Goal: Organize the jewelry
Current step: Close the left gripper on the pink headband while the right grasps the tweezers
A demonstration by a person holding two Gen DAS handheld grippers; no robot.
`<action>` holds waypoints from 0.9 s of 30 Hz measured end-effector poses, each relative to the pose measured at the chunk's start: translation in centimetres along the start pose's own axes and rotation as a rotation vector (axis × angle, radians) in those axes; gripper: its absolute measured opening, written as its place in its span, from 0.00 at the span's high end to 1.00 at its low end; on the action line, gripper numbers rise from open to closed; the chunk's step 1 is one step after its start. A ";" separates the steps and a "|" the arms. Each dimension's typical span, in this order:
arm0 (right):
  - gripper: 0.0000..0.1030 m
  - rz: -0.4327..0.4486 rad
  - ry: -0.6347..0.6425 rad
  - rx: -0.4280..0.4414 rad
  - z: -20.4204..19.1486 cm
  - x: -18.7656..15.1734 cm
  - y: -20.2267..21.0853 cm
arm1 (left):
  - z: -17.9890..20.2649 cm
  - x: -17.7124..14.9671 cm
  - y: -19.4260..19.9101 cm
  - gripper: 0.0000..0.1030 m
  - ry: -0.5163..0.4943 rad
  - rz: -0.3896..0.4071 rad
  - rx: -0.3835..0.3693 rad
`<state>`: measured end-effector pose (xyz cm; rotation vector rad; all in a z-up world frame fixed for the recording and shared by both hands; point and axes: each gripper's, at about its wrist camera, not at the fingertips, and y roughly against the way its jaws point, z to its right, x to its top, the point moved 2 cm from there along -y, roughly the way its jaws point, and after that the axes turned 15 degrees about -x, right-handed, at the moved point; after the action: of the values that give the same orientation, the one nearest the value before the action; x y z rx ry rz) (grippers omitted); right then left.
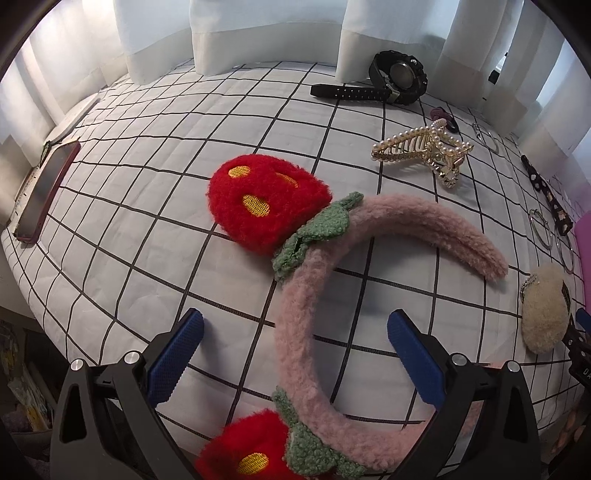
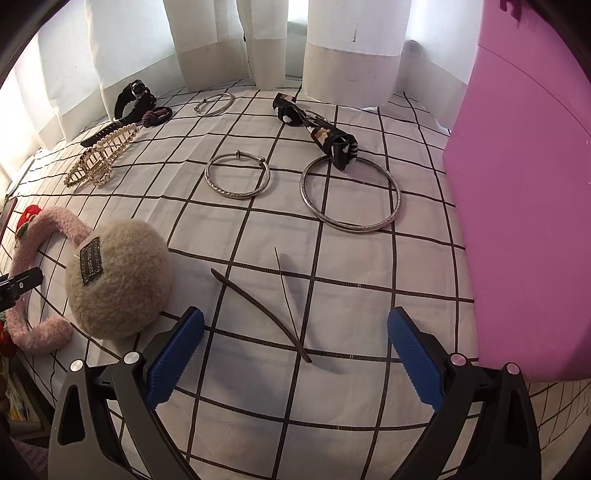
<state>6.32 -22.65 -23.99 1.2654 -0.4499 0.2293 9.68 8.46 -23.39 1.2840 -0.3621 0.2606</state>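
A pink fuzzy headband (image 1: 306, 325) with red strawberry ears lies on the checked cloth; its band runs between the open jaws of my left gripper (image 1: 295, 350), untouched by the pads. My right gripper (image 2: 295, 350) is open and empty above a thin dark hair stick (image 2: 258, 306). Ahead of it lie a large silver bangle (image 2: 351, 192), a smaller bangle (image 2: 237, 177), a far bangle (image 2: 214, 104) and a black patterned strap (image 2: 321, 131). A beige fluffy pouch (image 2: 118, 277) sits at its left. A pearl hair claw (image 1: 424, 147) and a black watch (image 1: 391, 79) lie beyond the headband.
A pink box (image 2: 524, 221) stands at the right edge of the bed. A phone (image 1: 46, 192) lies at the far left. White curtains (image 1: 258, 33) hang behind. A dark hair tie (image 2: 157, 116) lies near the watch. The bed edge drops off at the near left.
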 end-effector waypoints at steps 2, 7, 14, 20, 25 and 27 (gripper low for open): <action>0.08 0.031 0.008 0.005 0.0 -0.2 0.0 | 0.1 -0.3 0.1 0.05 -0.008 0.019 0.000; 0.08 0.078 0.007 0.011 0.1 -0.4 0.1 | 0.1 -0.2 0.1 0.05 0.001 0.003 0.004; 0.09 0.070 0.014 0.012 0.0 -0.1 0.0 | -0.2 -0.1 0.0 0.06 -0.014 0.016 0.004; 0.30 0.091 0.048 0.039 -0.7 0.0 0.7 | 1.6 -0.1 0.7 0.52 -0.098 0.028 -0.036; 0.87 0.123 0.107 0.002 -1.8 0.1 1.7 | 2.7 -0.4 0.7 0.90 -0.144 0.025 -0.043; 0.88 0.119 0.099 0.014 -1.7 0.1 1.7 | 2.6 -0.3 0.7 0.91 -0.138 0.022 -0.051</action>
<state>6.05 -20.51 -22.86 1.2362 -0.4394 0.3946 8.82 6.16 -22.29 1.2510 -0.4974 0.1808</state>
